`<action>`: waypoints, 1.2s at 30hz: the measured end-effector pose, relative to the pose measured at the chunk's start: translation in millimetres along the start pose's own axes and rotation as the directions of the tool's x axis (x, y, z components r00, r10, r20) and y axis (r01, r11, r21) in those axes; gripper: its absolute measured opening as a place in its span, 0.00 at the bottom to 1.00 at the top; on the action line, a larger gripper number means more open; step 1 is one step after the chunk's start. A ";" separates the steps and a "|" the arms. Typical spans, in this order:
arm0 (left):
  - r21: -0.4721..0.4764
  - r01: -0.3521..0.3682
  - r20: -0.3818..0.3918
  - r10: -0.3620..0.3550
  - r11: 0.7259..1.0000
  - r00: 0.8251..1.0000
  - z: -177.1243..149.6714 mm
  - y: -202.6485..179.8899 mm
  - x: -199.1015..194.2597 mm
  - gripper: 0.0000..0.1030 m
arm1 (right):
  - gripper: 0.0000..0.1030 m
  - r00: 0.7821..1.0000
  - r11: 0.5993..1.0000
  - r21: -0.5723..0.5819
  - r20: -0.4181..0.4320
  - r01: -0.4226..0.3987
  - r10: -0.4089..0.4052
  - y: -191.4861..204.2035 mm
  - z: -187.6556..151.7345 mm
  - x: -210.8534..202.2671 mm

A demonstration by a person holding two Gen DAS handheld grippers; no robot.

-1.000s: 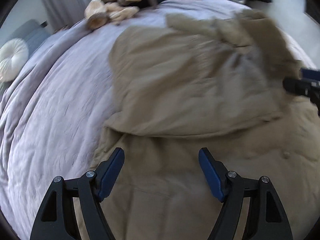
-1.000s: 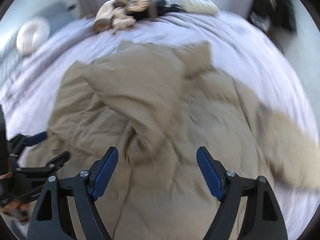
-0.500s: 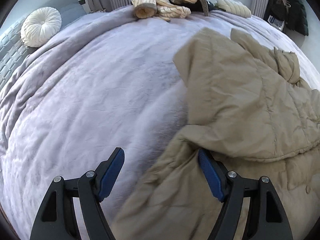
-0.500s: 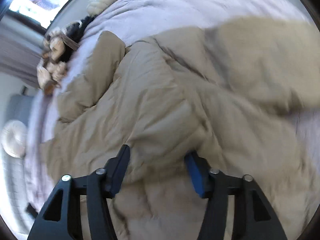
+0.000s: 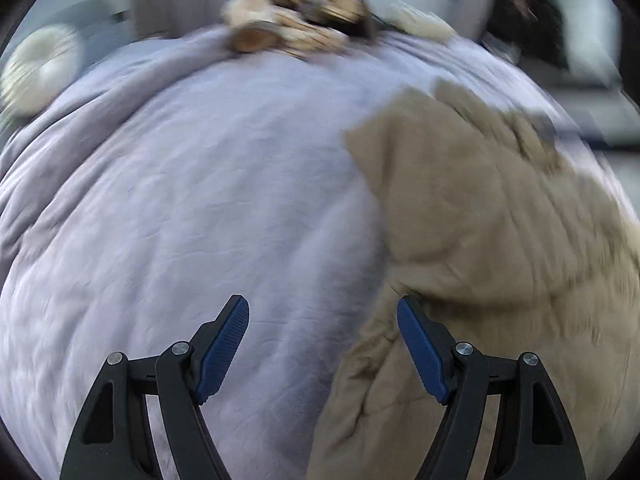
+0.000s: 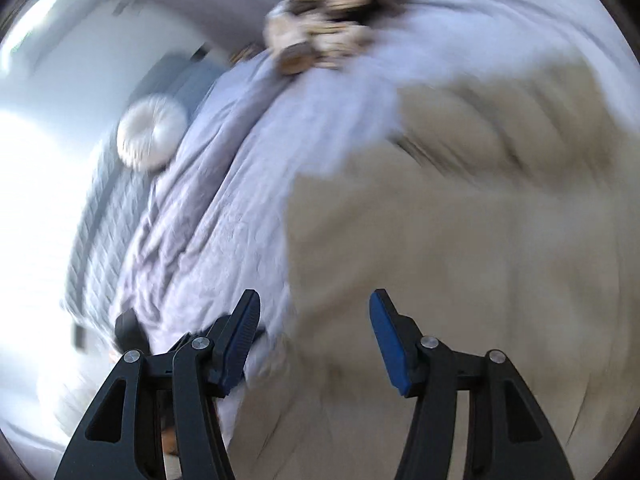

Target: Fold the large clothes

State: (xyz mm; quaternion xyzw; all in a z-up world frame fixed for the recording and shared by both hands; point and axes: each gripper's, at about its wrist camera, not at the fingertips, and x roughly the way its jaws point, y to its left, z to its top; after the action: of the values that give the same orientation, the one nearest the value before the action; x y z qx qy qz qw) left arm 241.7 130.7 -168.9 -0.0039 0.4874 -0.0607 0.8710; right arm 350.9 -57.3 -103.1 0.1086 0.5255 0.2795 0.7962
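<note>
Left gripper (image 5: pixel 323 322) now off the beige coat (image 5: pixel 480 240), over bare lilac bedspread (image 5: pixel 200 200), jaws wide and empty; right gripper (image 6: pixel 315 314) narrower than before, nothing pinched, above coat's left edge; no readable writing.

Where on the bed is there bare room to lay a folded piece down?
The open stretch of lilac bedspread between the beige coat, the round white cushion and the heap of clothes at the far edge. The coat's side is crowded.
</note>
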 end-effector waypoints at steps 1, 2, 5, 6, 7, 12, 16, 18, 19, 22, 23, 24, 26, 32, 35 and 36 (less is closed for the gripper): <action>0.014 0.028 -0.013 -0.027 1.000 1.000 1.4 -2.5 5.0 0.75 | 0.59 0.999 0.999 -0.043 -0.032 0.024 -0.025 10.2 14.1 11.3; 0.016 0.057 -0.026 -0.057 0.998 0.998 2.2 -4.1 9.2 0.75 | 0.59 0.996 0.995 -0.083 -0.072 0.050 -0.056 20.5 30.0 27.0; -0.022 0.073 -0.051 -0.074 0.997 0.996 1.5 -2.0 21.6 0.75 | 0.59 0.981 0.980 -0.162 -0.133 0.116 -0.138 39.8 58.7 61.7; -0.044 0.076 -0.055 -0.079 0.996 0.995 0.6 0.7 24.5 0.75 | 0.59 0.976 0.971 -0.197 -0.142 0.136 -0.166 45.5 67.5 73.1; -0.059 0.076 -0.058 -0.080 0.995 0.995 -0.1 3.0 27.1 0.75 | 0.59 0.970 0.962 -0.230 -0.152 0.150 -0.187 48.7 73.9 83.3; -0.077 0.044 -0.061 -0.049 0.996 0.997 -11.2 1.5 32.4 0.75 | 0.59 0.889 0.920 -0.340 -0.334 0.197 -0.314 43.1 82.6 138.1; -0.105 0.034 -0.044 -0.039 0.994 0.998 -21.6 2.7 31.4 0.75 | 0.49 0.805 0.901 -0.377 -0.456 0.214 -0.381 28.9 70.6 154.6; -0.124 0.029 -0.035 -0.033 0.992 0.999 -25.6 4.6 30.4 0.75 | 0.15 0.795 0.928 -0.325 -0.508 0.180 -0.332 24.1 67.7 156.9; -0.135 0.027 -0.030 -0.031 0.991 0.999 -26.8 5.3 30.8 0.75 | 0.12 0.797 0.942 -0.289 -0.523 0.169 -0.303 21.9 67.3 159.0; -0.166 0.029 -0.013 -0.031 0.986 0.999 -31.2 11.6 29.3 0.75 | 0.09 0.839 0.946 -0.286 -0.468 0.152 -0.276 29.7 70.4 162.6; -0.179 0.032 -0.008 -0.034 0.983 0.999 -32.3 14.9 28.8 0.75 | 0.09 0.856 0.951 -0.271 -0.445 0.151 -0.263 34.5 71.6 163.3; -0.187 0.035 -0.007 -0.037 0.982 0.999 -32.9 17.2 29.0 0.75 | 0.09 0.873 0.954 -0.250 -0.412 0.168 -0.262 34.6 74.9 166.6; -0.199 0.037 -0.007 -0.040 0.979 0.999 -33.8 20.4 26.9 0.75 | 0.09 0.886 0.958 -0.213 -0.383 0.192 -0.262 29.4 77.5 173.2; -0.271 0.054 0.038 -0.045 0.961 0.998 -29.9 42.4 -12.2 0.75 | 0.23 0.939 0.963 -0.156 -0.231 0.221 -0.253 26.7 80.9 146.3; -0.271 0.093 0.074 -0.076 0.958 0.994 -12.3 44.1 -27.1 0.75 | 0.32 0.968 0.966 -0.138 -0.100 0.217 -0.232 31.3 89.9 96.2; -0.253 0.121 0.087 -0.102 0.960 0.991 -2.1 38.6 -29.3 0.75 | 0.32 0.972 0.969 -0.114 -0.061 0.219 -0.227 26.8 88.4 74.6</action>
State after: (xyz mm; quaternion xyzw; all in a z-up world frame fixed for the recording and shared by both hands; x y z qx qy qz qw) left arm 228.7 172.3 -147.7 -0.1467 0.4580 -0.0455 0.8756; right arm 443.1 17.0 -111.0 -0.0042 0.5479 0.2195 0.8072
